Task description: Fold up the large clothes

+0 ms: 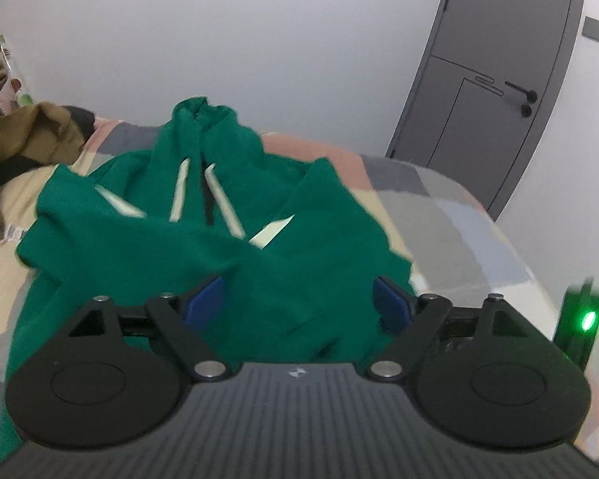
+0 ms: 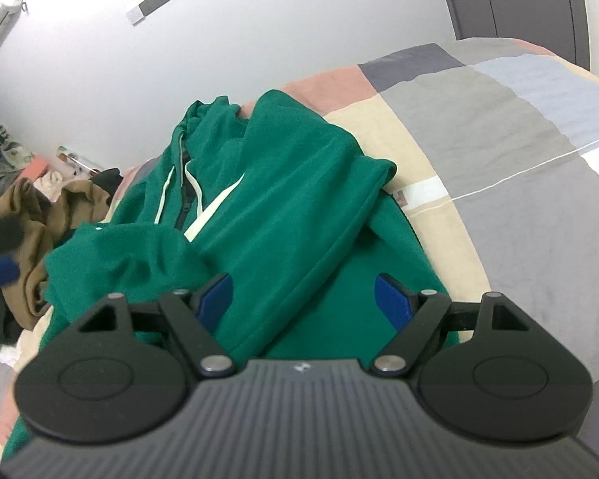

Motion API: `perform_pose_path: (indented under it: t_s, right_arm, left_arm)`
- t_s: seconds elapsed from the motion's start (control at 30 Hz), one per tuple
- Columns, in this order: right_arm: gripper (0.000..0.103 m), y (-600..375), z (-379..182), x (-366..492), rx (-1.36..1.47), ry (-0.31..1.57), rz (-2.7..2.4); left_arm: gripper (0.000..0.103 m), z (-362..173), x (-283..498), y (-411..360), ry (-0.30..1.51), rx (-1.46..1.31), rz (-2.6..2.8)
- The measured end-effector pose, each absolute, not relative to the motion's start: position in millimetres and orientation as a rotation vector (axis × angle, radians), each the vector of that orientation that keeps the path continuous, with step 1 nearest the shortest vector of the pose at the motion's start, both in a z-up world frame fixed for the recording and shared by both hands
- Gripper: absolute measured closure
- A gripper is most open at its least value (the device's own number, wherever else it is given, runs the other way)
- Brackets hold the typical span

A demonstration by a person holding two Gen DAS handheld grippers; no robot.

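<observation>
I see the left hand-held gripper (image 1: pixel 299 305) with its blue pads spread wide, gripping nothing, directly above the near part of the green hoodie (image 1: pixel 227 239). The right hand-held gripper (image 2: pixel 305 297) is likewise spread and empty over the hoodie's (image 2: pixel 267 207) near hem. The hoodie lies crumpled on the patchwork bed (image 2: pixel 499 151), sleeves crossed over the front, hood toward the far edge. A brown garment (image 1: pixel 24 139) is heaped at the bed's far left corner. A grey door (image 1: pixel 491 80) stands beyond.

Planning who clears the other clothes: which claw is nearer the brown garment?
Left. The left claw hangs over the green hoodie beside the brown garment; the right claw is over the hoodie's far side.
</observation>
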State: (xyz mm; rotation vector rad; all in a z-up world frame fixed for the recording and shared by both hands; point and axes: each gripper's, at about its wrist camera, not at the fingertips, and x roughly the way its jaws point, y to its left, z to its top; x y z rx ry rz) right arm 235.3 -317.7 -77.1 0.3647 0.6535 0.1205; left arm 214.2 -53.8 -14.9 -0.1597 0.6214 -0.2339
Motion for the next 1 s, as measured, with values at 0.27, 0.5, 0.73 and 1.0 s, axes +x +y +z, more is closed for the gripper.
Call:
perform_pose_path:
  t_s: [0.27, 0.5, 0.73, 1.0]
  right_arm:
    - [0.023, -305.0, -72.7, 233.6, 0.415, 0.651, 0.241]
    - [0.023, -282.0, -71.9, 240.5, 0.451, 0.646, 0.383]
    - [0.023, -253.9, -88.1, 263.7, 0.382, 0.719, 0.428]
    - [0.046, -233.0, -95.8, 270.8, 0.261, 0.725, 0.43]
  left_arm:
    - [0.018, -83.1, 207.9, 45.6, 0.656, -0.36, -0.053]
    - [0.018, -116.5, 231.1, 95.9, 0.617, -0.518, -0.032]
    - [0.018, -130.8, 251.1, 90.8, 0.616, -0.502, -0.043]
    - [0.019, -138.6, 258.0, 81.4, 0.628, -0.463, -0.038]
